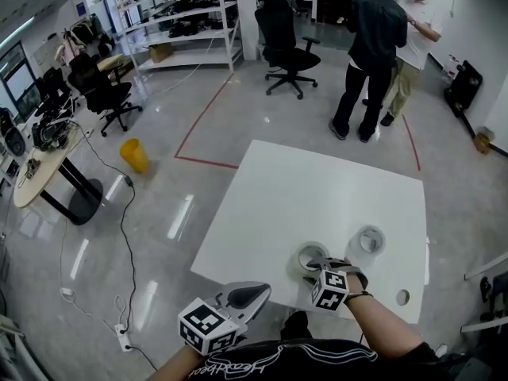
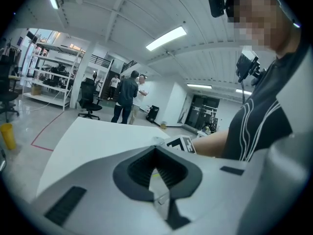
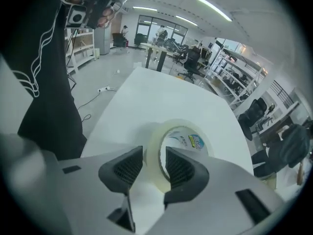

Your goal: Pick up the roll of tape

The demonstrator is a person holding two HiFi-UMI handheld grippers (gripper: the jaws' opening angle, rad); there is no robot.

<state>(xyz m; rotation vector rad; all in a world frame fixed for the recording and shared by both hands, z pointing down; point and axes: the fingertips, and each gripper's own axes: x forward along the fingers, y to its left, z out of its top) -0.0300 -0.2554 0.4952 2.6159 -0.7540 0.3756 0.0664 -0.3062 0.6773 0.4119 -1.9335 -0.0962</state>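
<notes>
Right claw [image 3: 154, 154] open, astride the wall of the tape roll [image 3: 195, 142] — one jaw inside the ring, one outside. Roll flat on worktop [image 3: 161, 94]. Seat deeper, close squarely — then lift straight. Left claw [image 2: 156, 164] closed, empty.

The right gripper [image 3: 154, 161] is straddling the near wall of the roll of tape [image 3: 180, 124] with its jaws apart, one jaw sitting inside the core, the other outside, while the roll is lying flat on the white table [image 3: 166, 89].
</notes>
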